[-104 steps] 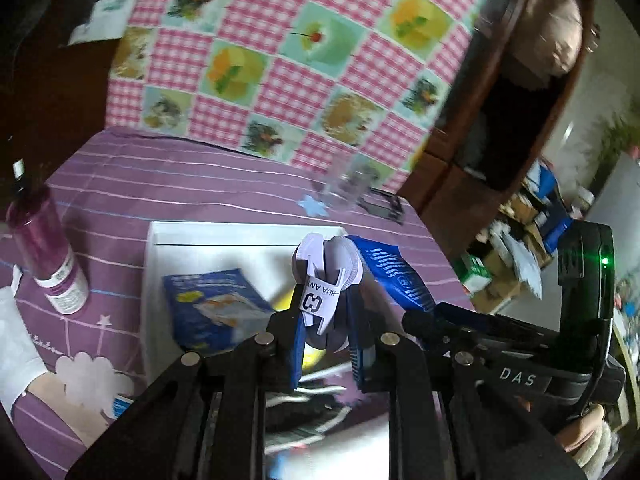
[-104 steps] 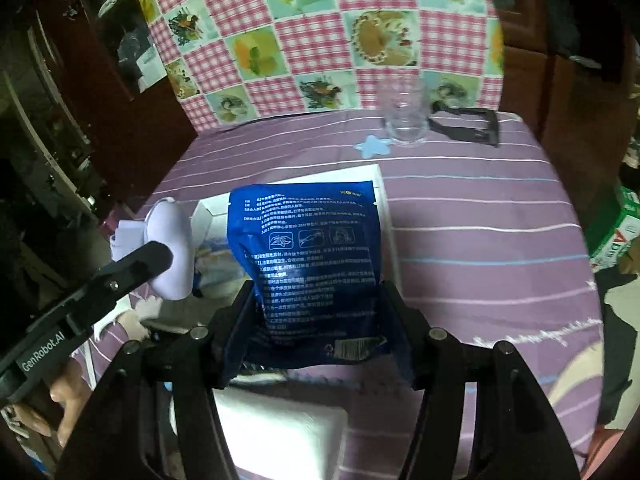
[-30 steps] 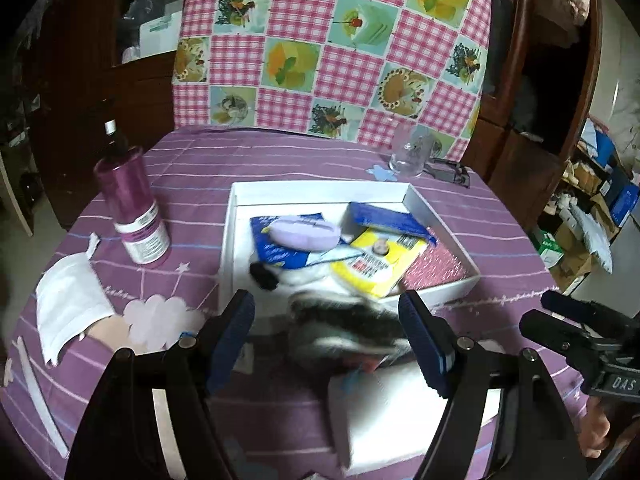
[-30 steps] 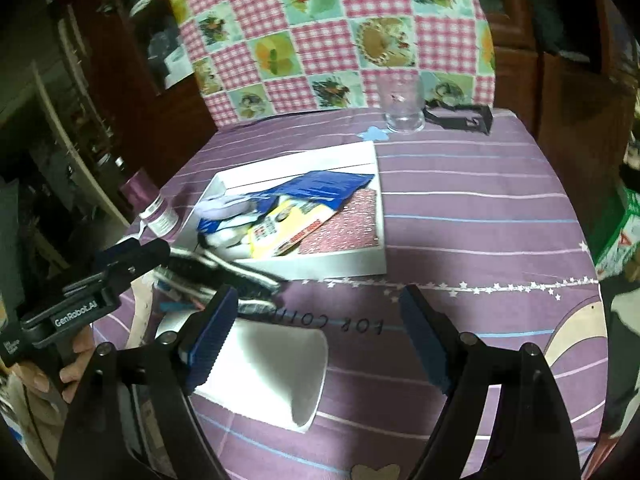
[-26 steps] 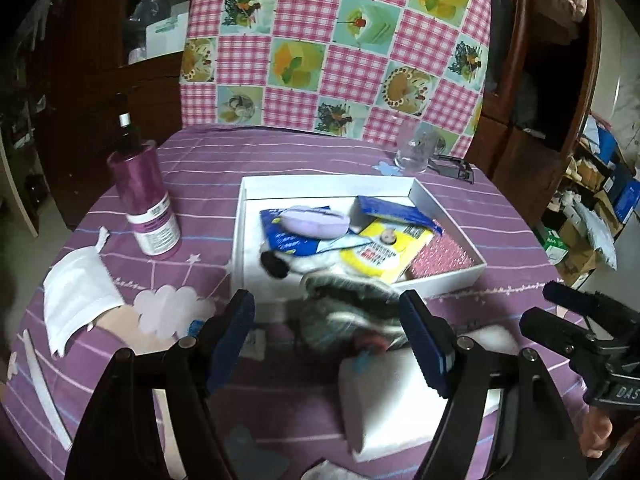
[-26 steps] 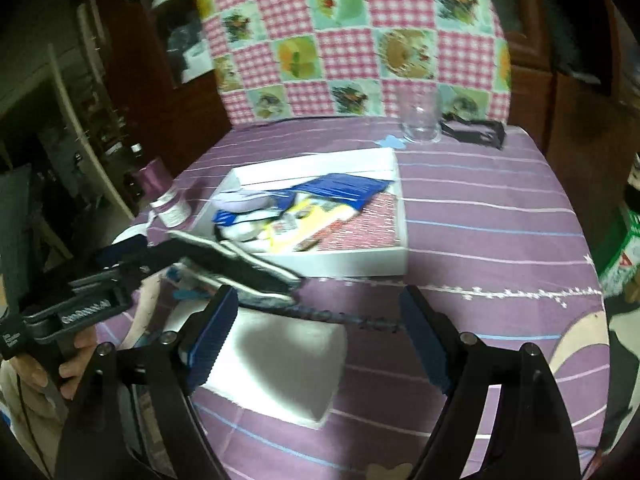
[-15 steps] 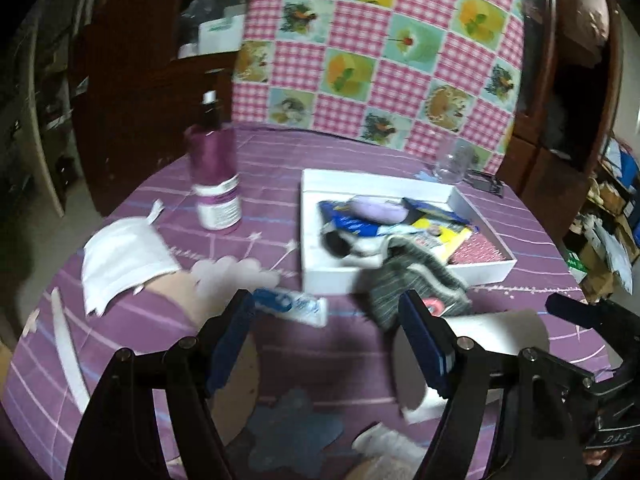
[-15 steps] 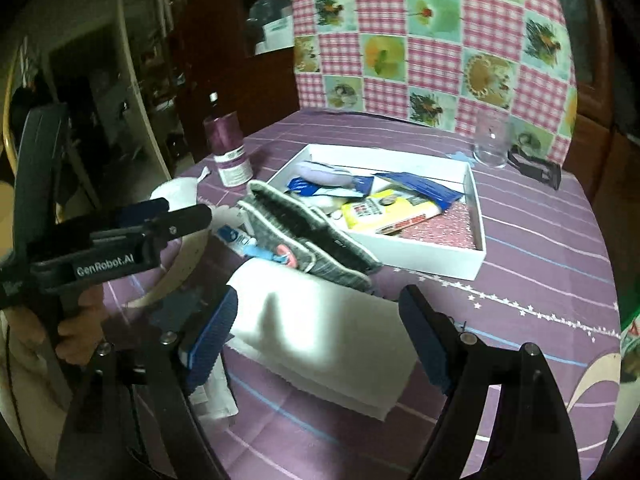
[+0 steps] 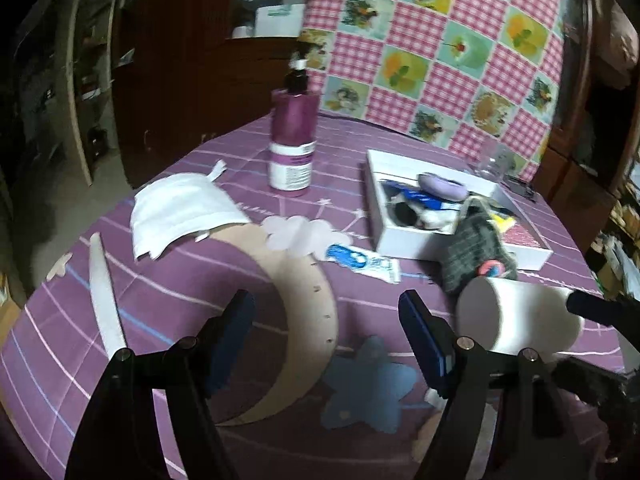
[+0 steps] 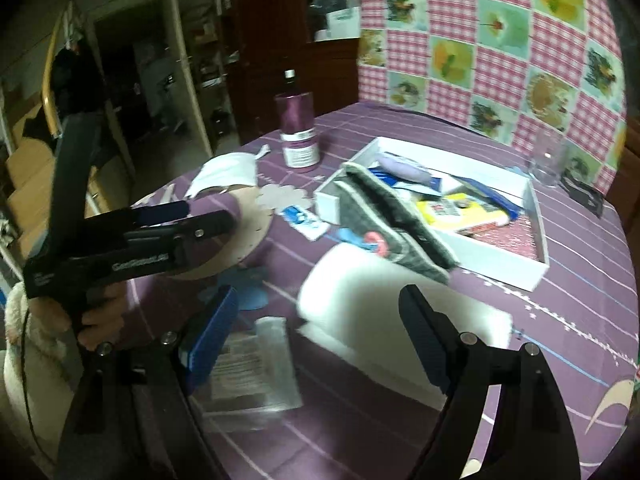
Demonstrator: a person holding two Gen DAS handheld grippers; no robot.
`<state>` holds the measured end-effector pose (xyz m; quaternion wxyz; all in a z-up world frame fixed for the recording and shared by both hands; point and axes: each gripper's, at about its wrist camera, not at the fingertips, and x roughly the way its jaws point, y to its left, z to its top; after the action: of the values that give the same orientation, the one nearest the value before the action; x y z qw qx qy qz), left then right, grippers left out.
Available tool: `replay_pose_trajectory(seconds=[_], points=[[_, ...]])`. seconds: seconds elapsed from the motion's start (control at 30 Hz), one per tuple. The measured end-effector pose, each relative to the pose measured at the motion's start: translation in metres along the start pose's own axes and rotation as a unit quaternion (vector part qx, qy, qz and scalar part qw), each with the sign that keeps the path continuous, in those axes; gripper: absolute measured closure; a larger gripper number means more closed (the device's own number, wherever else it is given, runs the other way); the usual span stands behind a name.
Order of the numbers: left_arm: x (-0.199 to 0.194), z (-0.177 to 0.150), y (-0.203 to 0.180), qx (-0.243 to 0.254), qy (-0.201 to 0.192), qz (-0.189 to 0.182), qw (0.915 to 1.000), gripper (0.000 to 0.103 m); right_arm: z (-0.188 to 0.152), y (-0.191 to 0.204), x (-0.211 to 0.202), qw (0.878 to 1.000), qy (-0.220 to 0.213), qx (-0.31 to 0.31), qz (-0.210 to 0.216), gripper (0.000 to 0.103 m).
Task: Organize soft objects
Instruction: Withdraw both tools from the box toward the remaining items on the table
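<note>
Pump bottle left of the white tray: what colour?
Magenta-purple pump bottle, white label band, dark pump top. Left wrist view shows it best.

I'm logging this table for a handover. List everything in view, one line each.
white box: 1, white, table right, holding packets.
lilac pouch: 1, in the box.
grey knit item: 1, draped over the box's near wall.
white roll: 1, before the box.
purple bottle: 1, far left.
face mask: 1, white, left.
tube: 1, blue-white, beside the box.
glass: 1, clear, behind the box.
left gripper: open, empty.
right gripper: open, empty.
</note>
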<state>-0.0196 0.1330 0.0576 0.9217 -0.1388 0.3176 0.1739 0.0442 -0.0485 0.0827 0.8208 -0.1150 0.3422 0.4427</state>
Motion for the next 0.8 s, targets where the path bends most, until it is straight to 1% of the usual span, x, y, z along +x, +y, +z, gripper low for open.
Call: replay_pose_trajectory(seconds=[0.07, 0.17, 0.27, 0.43, 0.57, 0.73, 0.8], points=[[0.005, -0.003, 0.008, -0.017, 0.009, 0.009, 0.9998, 0.028, -0.002, 0.007, 0.004, 1.000, 0.008, -0.006, 0.010, 0.020], [0.010, -0.005, 0.015, -0.033, 0.020, 0.006, 0.9992, 0.028, -0.005, 0.019, 0.007, 0.999, 0.014, -0.024, 0.022, 0.020], [0.014, -0.007, 0.014, -0.030, 0.030, 0.018, 0.9989, 0.028, -0.007, 0.029, 0.014, 0.998, 0.025, -0.037, 0.032, 0.020], [0.022, -0.013, 0.010, -0.017, 0.051, 0.051, 0.9973, 0.028, -0.014, 0.040, 0.030, 0.997, 0.054, -0.058, 0.025, 0.020], [0.023, -0.011, 0.014, -0.022, 0.054, 0.050, 0.9970, 0.028, -0.022, 0.045, 0.038, 0.994, 0.074, -0.077, 0.024, 0.020], [0.024, -0.010, 0.016, -0.029, 0.059, 0.050, 0.9966, 0.028, -0.030, 0.051, 0.048, 0.989, 0.102, -0.097, 0.052, 0.020], [0.025, -0.009, 0.016, -0.029, 0.060, 0.052, 0.9964, 0.028, -0.034, 0.056, 0.053, 0.986, 0.117, -0.108, 0.053, 0.020]])
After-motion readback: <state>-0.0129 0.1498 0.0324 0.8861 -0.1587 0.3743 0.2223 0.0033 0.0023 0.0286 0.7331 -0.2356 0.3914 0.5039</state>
